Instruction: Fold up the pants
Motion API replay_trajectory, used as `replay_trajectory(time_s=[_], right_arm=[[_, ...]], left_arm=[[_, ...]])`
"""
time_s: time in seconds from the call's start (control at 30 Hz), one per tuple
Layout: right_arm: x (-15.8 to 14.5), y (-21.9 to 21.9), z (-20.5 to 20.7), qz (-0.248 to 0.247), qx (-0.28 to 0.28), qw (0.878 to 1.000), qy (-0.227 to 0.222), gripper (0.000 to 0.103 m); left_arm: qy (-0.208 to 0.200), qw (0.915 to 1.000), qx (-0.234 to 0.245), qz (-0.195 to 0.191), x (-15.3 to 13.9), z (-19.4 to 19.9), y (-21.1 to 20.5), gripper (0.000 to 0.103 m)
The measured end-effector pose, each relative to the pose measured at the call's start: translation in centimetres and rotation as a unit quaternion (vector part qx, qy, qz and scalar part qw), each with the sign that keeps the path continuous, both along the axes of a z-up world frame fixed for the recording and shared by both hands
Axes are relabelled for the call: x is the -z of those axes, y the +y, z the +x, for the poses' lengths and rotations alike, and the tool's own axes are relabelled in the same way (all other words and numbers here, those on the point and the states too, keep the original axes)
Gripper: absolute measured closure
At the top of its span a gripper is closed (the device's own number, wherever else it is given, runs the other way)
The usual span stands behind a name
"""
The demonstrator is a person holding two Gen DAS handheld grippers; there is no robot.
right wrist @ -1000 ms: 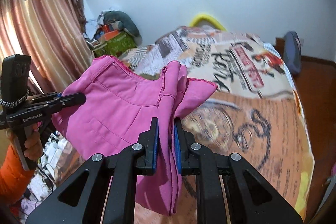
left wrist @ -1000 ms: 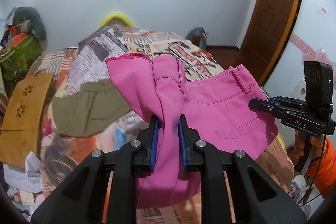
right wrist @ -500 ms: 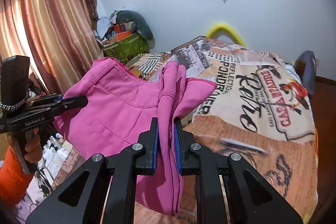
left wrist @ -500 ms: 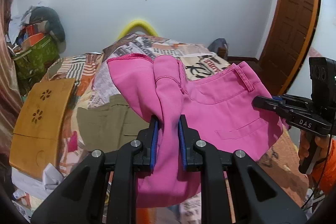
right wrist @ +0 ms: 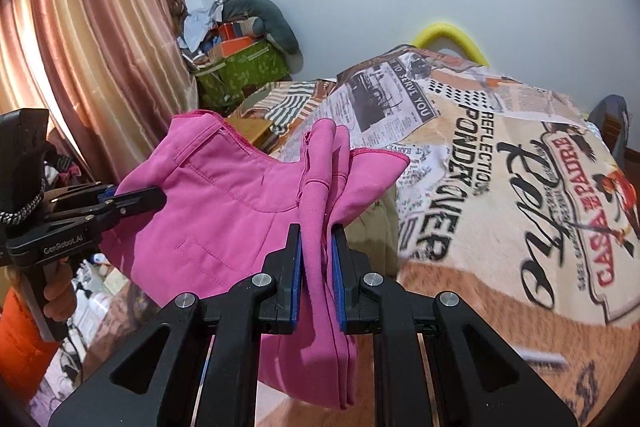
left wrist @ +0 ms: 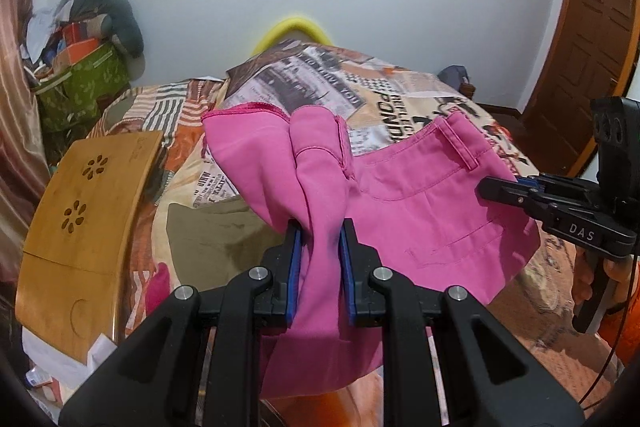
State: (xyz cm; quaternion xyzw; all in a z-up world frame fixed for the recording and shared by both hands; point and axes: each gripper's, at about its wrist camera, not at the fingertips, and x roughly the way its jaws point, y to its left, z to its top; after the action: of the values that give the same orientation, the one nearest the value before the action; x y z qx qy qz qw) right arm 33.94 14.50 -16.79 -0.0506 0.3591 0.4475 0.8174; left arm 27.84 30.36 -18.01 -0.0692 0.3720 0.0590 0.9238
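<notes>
Pink cloth fills both views: the pants [left wrist: 420, 211] hang in the air between your two grippers, above the bed [right wrist: 500, 155] with its newspaper-print cover. Your left gripper [left wrist: 319, 259] has its blue pads pinching a bunched fold of the fabric, and your right gripper [right wrist: 316, 267] is clamped the same way on another gathered edge, with several layers showing between its pads. In the left view the waistband and a belt loop run off toward the right gripper; a back pocket seam shows below them. The pants look doubled over already, so you seem to be in the carrying step, bringing a half-made fold over the bed to lay it down. Beneath them lies an olive garment [left wrist: 216, 239], and a wooden lap tray [left wrist: 84, 219] sits at the bed's left edge. For the next move you will want to lower both hands together, keep the held edge taut and level so the layers do not slide apart, and pick bare cover clear of the olive garment. Let go only once the cloth rests flat; dropping one side early would likely spill the fold.
</notes>
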Motion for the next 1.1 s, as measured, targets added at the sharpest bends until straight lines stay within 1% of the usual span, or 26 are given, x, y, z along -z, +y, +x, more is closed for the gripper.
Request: replay_trajectory(time_s=[0.17, 0.37, 0.53, 0.6, 0.67, 0.73, 0.83, 0.93, 1.03, 1.1], right_arm=[[1.3, 3.0, 2.0, -0.021, -0.009, 1.000, 0.006, 0.091], [3.3, 6.3, 4.3, -0.064, -0.020, 0.998, 0.004, 0.091], [6.5, 8.3, 5.9, -0.123, -0.027, 0.992, 0.013, 0.091], [7.4, 8.5, 6.3, -0.139, -0.026, 0.990, 0.016, 0.091], [7.9, 8.4, 6.6, -0.151, -0.027, 0.988, 0.022, 0.091], [7.9, 8.3, 6.8, -0.158, -0.031, 0.987, 0.024, 0.091], [7.8, 8.4, 6.5, -0.172, -0.037, 0.984, 0.014, 0.090], [7.5, 8.3, 5.9, -0.175, -0.037, 0.984, 0.003, 0.090], [7.6, 8.3, 6.1, -0.181, -0.032, 0.983, -0.006, 0.090], [8.1, 8.4, 6.5, -0.195, -0.031, 0.980, -0.006, 0.084]], left_arm=[[0.009, 0.9999, -0.004, -0.005, 2.2, 2.3, 2.4, 0.085], [0.032, 0.9994, -0.017, 0.001, 5.8, 5.3, 4.9, 0.085], [0.068, 0.9974, -0.021, -0.016, 9.6, 7.6, 6.7, 0.085], [0.092, 0.9954, -0.023, -0.014, 11.3, 8.2, 7.0, 0.085], [0.101, 0.9945, -0.023, -0.010, 12.1, 8.1, 7.2, 0.084], [0.103, 0.9944, -0.020, -0.012, 12.5, 7.5, 7.3, 0.083], [0.102, 0.9945, -0.016, -0.017, 12.6, 6.5, 7.5, 0.083], [0.099, 0.9948, -0.021, -0.004, 12.1, 5.4, 7.6, 0.083], [0.100, 0.9947, -0.024, 0.011, 12.0, 4.6, 8.1, 0.083], [0.109, 0.9935, -0.028, 0.012, 12.3, 4.6, 8.6, 0.083]])
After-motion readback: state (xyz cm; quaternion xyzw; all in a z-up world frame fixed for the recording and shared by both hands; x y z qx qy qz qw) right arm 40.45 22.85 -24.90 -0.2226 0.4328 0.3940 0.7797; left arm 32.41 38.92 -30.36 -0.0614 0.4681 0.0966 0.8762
